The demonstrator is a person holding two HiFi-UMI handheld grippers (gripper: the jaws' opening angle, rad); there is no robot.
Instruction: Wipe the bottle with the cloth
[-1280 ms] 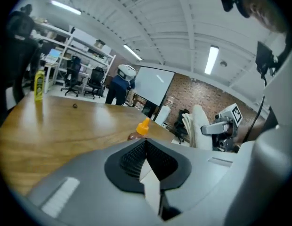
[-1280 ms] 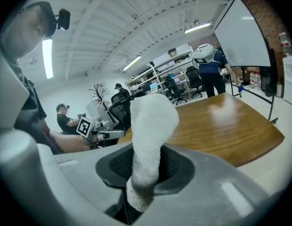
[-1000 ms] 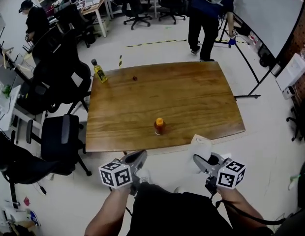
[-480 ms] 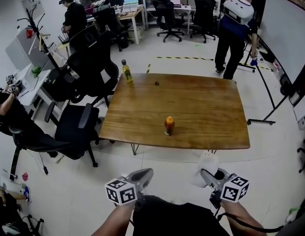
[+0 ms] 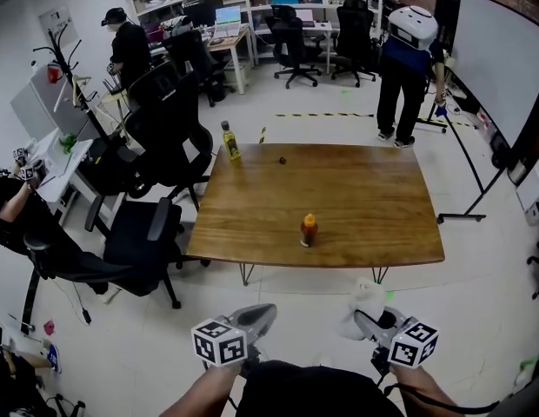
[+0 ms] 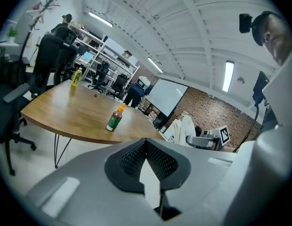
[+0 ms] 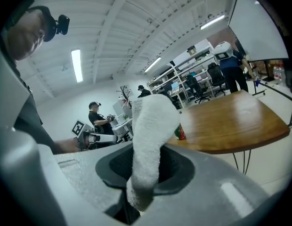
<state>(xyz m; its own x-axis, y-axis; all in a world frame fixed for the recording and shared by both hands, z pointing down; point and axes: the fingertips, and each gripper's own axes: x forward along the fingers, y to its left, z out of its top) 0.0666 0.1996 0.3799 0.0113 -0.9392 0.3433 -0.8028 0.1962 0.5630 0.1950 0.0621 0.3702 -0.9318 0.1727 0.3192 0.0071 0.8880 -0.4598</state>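
Gripper views alone are showing: right gripper [image 7: 145,182] clamping cloth [image 7: 153,126], left gripper [image 6: 147,166] closed, empty. The bottle [image 5: 309,230] is standing by the near edge of the tabletop [image 5: 374,189], both grippers hanging short of it.

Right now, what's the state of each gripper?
Left gripper: closed, nothing between its jaws.
Right gripper: closed on the white cloth.

One wooden table [image 5: 356,198], two bottles [image 5: 309,230] [image 5: 229,141], one white cloth [image 5: 366,297], two grippers [image 5: 262,313] [image 5: 363,321], one whiteboard [image 5: 500,68]
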